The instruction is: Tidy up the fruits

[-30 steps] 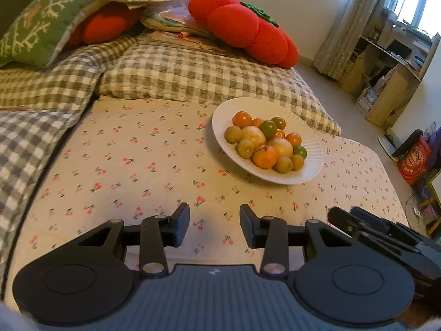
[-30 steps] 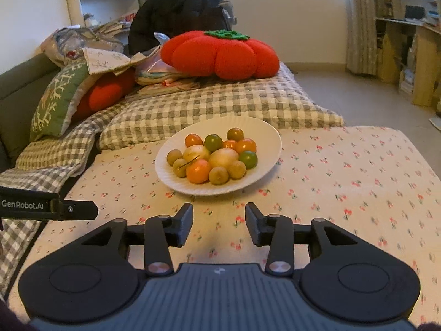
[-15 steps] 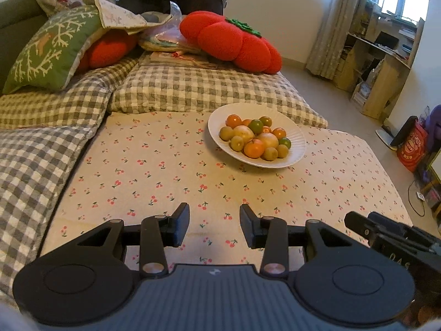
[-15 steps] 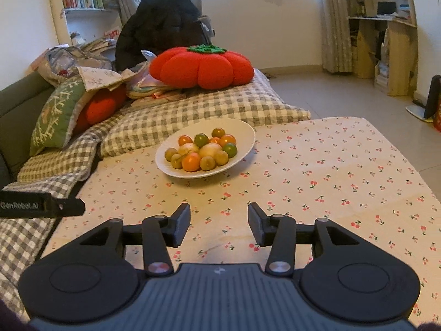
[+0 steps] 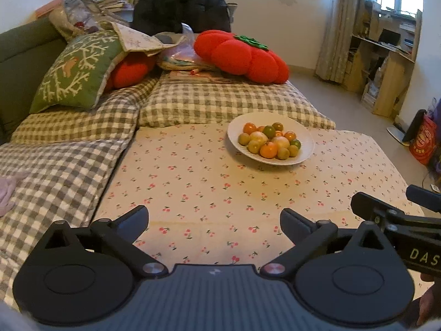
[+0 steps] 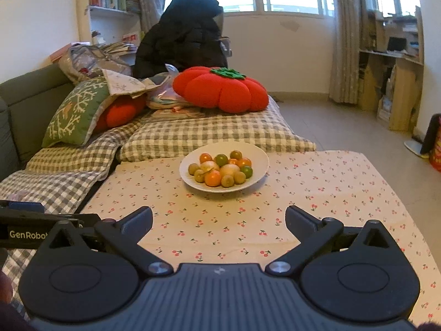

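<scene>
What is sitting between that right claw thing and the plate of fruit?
Nothing: only bare cherry-print cloth lies between the opening right gripper and the plate, seen in the right wrist view.

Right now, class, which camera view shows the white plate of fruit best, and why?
The right wrist view: the white plate sits near the middle, straight ahead between the open fingers, with its fruit well separated. The left wrist view also shows the whole white plate, but off to the right, slightly more from the side.
</scene>
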Demonstrator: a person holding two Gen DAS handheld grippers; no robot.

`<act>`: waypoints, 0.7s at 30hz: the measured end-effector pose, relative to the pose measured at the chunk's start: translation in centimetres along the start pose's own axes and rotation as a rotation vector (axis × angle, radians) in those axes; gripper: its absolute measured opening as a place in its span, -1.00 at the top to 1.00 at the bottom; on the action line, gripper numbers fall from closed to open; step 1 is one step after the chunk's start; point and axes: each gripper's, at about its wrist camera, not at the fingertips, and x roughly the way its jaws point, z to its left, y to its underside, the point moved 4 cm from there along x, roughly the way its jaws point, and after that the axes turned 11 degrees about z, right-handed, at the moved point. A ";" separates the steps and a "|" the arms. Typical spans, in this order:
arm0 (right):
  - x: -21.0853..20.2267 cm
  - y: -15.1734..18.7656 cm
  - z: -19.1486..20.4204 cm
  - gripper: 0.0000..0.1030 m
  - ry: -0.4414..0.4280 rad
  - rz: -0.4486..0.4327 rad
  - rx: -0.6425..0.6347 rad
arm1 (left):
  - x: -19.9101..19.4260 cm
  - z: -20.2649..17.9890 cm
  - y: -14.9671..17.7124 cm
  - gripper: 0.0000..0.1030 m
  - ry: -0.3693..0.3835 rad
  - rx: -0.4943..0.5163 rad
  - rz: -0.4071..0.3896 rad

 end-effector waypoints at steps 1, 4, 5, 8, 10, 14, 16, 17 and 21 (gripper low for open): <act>-0.1 0.0 0.2 -0.99 -0.002 0.001 -0.006 | -0.2 0.1 0.1 -0.92 -0.004 -0.002 -0.003; -0.3 0.1 0.7 -1.00 -0.005 0.005 -0.014 | -0.7 0.4 0.1 -0.92 -0.010 -0.005 -0.005; -0.4 0.2 0.8 -1.00 -0.005 0.006 -0.015 | -0.8 0.5 0.2 -0.92 -0.010 -0.008 -0.005; -0.5 0.2 1.0 -0.99 -0.003 0.006 -0.014 | -1.0 0.6 0.1 -0.92 -0.007 -0.013 -0.007; -0.5 0.2 1.0 -1.00 -0.004 0.004 -0.015 | -1.0 0.5 0.0 -0.92 -0.011 -0.006 -0.009; -0.6 0.3 0.9 -1.00 -0.002 0.003 -0.006 | -1.0 0.0 0.1 -0.92 -0.009 0.013 -0.012; -0.7 0.3 0.8 -1.00 -0.004 0.002 0.001 | -1.0 0.0 0.1 -0.92 -0.013 0.020 -0.011; -0.7 0.3 0.8 -1.00 -0.005 0.002 0.002 | -1.0 -0.1 0.1 -0.92 -0.014 0.024 -0.012; -0.8 0.3 0.8 -1.00 -0.004 0.002 0.005 | -1.0 0.0 0.1 -0.92 -0.015 0.029 -0.012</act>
